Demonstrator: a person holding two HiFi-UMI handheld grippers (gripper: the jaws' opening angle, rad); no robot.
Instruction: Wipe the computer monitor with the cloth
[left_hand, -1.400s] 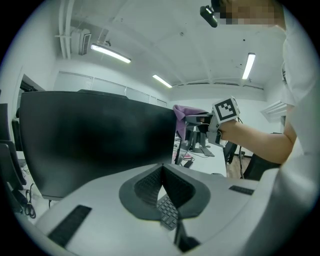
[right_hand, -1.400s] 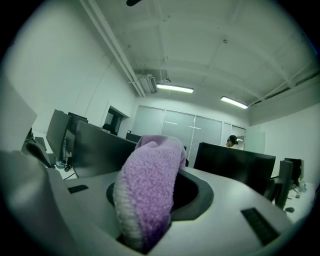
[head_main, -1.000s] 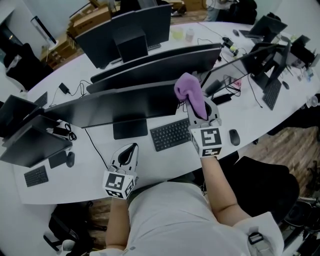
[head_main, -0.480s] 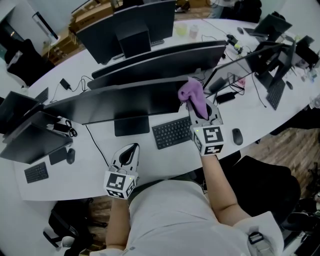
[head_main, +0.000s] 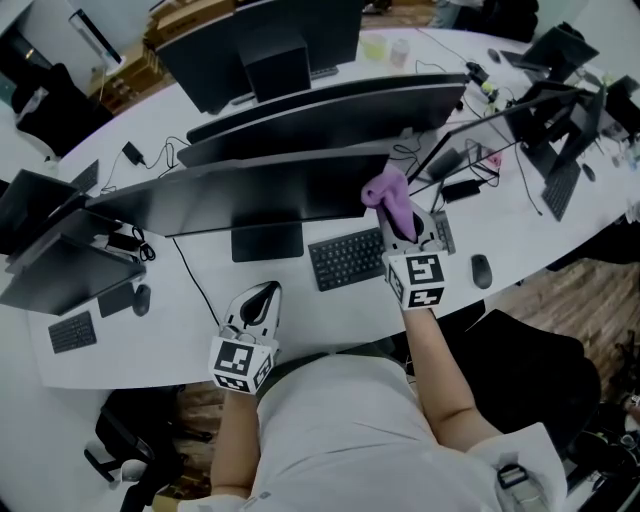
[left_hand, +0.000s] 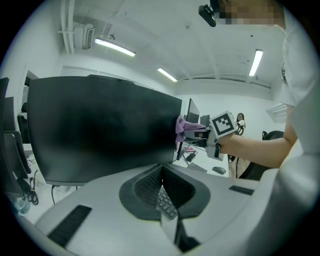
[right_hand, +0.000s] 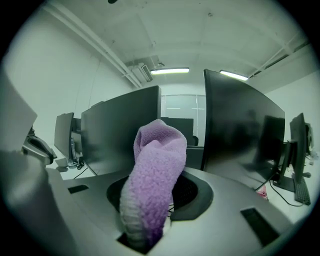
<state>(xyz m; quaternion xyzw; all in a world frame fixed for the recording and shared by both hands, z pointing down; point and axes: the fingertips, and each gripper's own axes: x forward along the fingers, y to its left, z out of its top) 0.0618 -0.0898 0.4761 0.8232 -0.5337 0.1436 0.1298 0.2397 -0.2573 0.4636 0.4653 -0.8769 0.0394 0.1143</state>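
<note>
The wide dark monitor (head_main: 250, 200) stands on the white desk (head_main: 180, 340) before me; in the left gripper view it fills the left half (left_hand: 100, 130). A fluffy purple cloth (head_main: 392, 200) sticks up from my right gripper (head_main: 403, 225), which is shut on it at the monitor's right end. The right gripper view shows the cloth (right_hand: 152, 185) rising from the right gripper (right_hand: 147, 225), with the monitor's edge (right_hand: 120, 130) to its left. My left gripper (head_main: 262, 292) is shut and holds nothing, low over the desk's front part; in its own view, the left gripper (left_hand: 161, 182) points at the monitor's base.
A black keyboard (head_main: 348, 258) lies under the monitor and a mouse (head_main: 482, 270) to its right. More monitors (head_main: 330, 110) stand behind, another (right_hand: 240, 130) at the right. A laptop (head_main: 50, 270), a small keyboard (head_main: 72, 332) and cables sit left. A black chair (head_main: 520, 370) is right.
My right gripper with the cloth has come down a little, from above the monitor's top edge to its right end. The left gripper has stayed where it was.
</note>
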